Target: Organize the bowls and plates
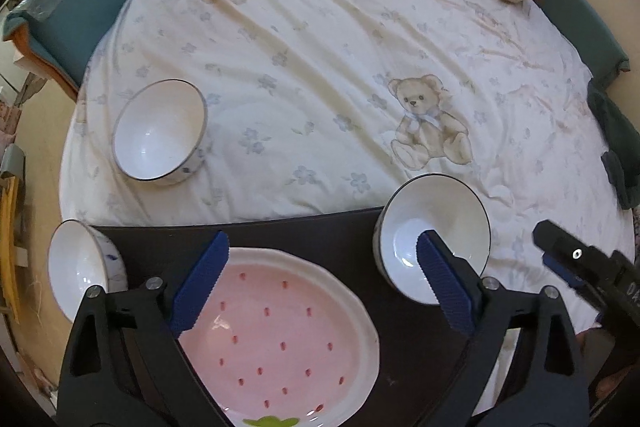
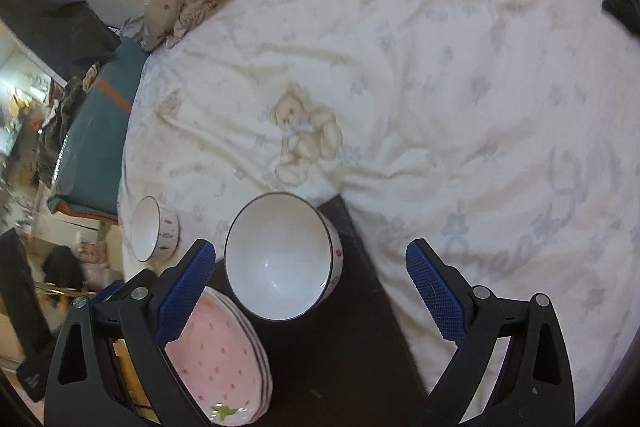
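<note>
Clearly both tools, left tool (image 1: 320,281) and right tool (image 2: 312,287), hang spread and empty; the bowl (image 2: 280,259) at the board's (image 2: 352,347) far edge looks glazed, slippery, breakable: pinch its rim.

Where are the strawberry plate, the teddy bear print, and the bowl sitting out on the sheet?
Strawberry plate (image 1: 280,339), left wrist view, pink centre.
Teddy bear print (image 1: 430,123), left wrist view, its chest.
Bowl on the sheet (image 1: 158,133), left wrist view, white inside.
</note>
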### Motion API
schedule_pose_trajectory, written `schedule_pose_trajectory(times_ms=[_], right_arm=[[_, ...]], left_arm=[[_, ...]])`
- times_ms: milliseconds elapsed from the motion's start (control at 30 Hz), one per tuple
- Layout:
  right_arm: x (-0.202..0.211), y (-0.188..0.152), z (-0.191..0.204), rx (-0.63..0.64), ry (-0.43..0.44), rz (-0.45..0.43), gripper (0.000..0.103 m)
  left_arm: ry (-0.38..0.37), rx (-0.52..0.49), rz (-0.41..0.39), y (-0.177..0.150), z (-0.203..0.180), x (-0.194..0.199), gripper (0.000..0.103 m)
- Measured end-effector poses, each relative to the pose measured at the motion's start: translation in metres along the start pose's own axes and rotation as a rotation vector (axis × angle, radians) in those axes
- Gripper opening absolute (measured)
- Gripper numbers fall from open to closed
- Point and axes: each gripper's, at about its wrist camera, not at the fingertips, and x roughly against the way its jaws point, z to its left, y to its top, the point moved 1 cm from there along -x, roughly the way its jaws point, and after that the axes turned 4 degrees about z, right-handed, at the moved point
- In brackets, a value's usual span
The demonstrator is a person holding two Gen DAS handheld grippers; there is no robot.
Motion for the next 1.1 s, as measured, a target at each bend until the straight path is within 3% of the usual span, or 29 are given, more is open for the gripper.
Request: schedule_pose_trajectory(times_ms=[267, 367, 433, 500, 633, 833, 967, 1067, 1100], right_arm=[[-0.021, 0.006, -0.020, -0.104, -0.014, 0.067, 0.097], [-0.031, 0.006, -0.022, -0.098, -0.032, 0.103, 0.083], [-0.040, 0.003, -0.023, -0.102, -0.030, 0.140, 0.066], [-0.047, -0.002, -0.022, -0.102, -0.047, 0.161, 0.059], [-0.059, -0.009, -0.015, -0.056, -0.064, 0.200, 0.045], [-0.069, -0.016, -0.005, -0.001, -0.096, 0.233, 0.033], [-0.070, -0.017, -0.006, 0.008, -0.114, 0.237, 0.031], [-0.071, -0.017, -0.006, 0.016, -0.109, 0.240, 0.023], [-0.071, -0.018, -0.004, 0.022, -0.101, 0.240, 0.017]], left_arm=[[-0.010, -0.011, 0.059, 0.007, -0.018, -0.031, 0.092], [0.007, -0.036, 0.097, 0.006, -0.025, -0.046, 0.079], [0.024, -0.060, 0.127, 0.004, -0.031, -0.056, 0.074], [0.030, -0.072, 0.151, 0.002, -0.034, -0.064, 0.065], [0.051, -0.068, 0.188, 0.000, -0.032, -0.075, 0.058], [0.037, -0.064, 0.233, -0.004, -0.029, -0.089, 0.045], [0.012, -0.070, 0.243, -0.005, -0.036, -0.090, 0.023], [-0.006, -0.085, 0.268, -0.007, -0.044, -0.092, 0.008], [-0.003, -0.091, 0.274, -0.008, -0.046, -0.092, 0.008]])
